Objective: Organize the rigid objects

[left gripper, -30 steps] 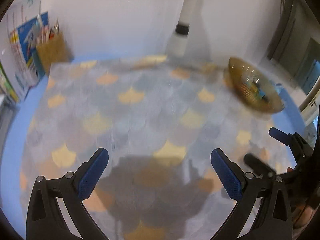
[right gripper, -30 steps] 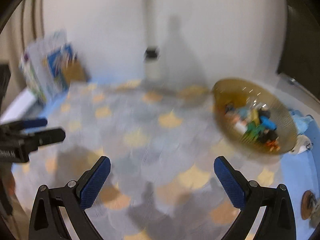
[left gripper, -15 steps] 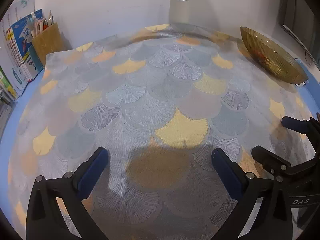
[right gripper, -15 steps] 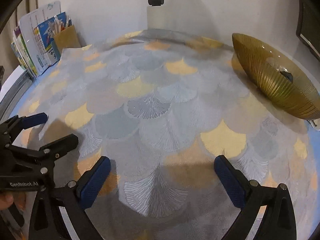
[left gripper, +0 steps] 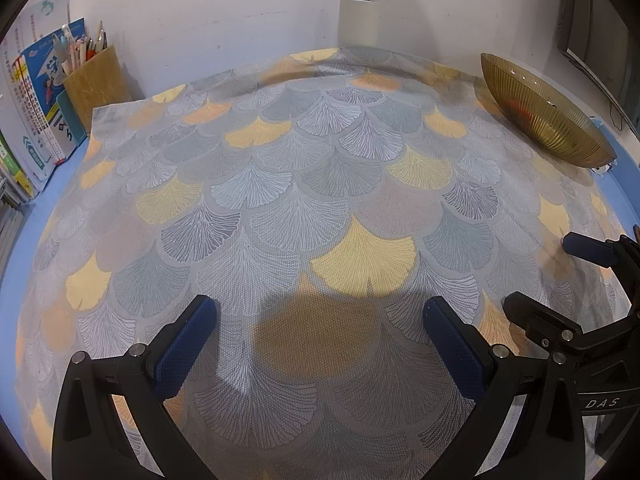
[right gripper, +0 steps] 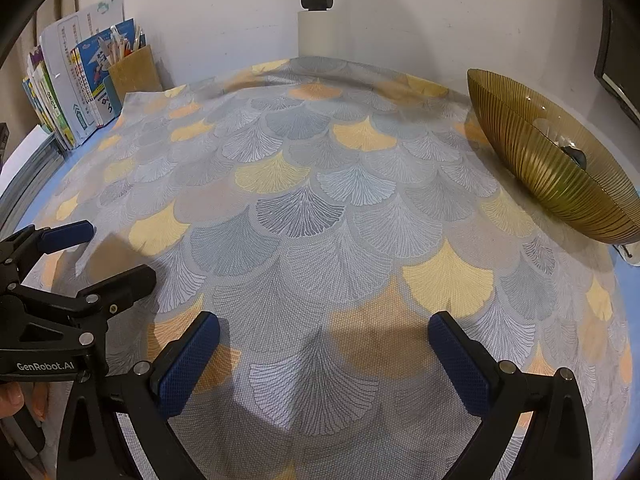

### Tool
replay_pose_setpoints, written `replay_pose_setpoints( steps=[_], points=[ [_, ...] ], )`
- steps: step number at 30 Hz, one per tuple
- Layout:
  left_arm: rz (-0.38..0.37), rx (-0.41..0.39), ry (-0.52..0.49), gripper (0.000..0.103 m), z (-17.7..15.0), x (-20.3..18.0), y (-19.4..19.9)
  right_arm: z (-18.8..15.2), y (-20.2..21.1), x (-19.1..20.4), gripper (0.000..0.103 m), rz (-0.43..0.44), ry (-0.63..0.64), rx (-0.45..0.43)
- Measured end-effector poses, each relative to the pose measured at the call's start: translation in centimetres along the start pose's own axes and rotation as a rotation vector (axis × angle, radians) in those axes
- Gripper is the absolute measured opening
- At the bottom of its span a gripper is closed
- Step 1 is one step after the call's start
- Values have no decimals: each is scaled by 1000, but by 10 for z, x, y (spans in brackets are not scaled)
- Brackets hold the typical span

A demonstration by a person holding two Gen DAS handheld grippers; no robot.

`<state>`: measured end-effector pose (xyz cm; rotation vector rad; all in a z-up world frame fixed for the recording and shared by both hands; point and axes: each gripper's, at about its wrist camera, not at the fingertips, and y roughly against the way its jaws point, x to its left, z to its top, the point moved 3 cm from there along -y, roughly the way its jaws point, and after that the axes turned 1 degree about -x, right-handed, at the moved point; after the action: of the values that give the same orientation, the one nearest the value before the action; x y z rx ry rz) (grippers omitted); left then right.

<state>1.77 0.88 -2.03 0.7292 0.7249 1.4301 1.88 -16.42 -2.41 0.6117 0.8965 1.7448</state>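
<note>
One bowl point(right gripper: 560, 168), two grippers point(left gripper: 320, 340)

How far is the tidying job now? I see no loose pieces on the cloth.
It looks close to finished. Done: the patterned cloth carries no loose items, and the amber bowl at its far right shows something dark inside, though most of its contents are hidden. In hand: nothing; the left gripper and right gripper are both open and empty. Left: nothing visible to pick up.
</note>
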Motion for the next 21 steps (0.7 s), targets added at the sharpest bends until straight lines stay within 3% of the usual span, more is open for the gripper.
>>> replay_pose_setpoints(
  steps=[21],
  points=[
    [0, 0, 1, 103, 0, 0, 0, 1, 0, 0, 103, -1, 0, 0]
  ],
)
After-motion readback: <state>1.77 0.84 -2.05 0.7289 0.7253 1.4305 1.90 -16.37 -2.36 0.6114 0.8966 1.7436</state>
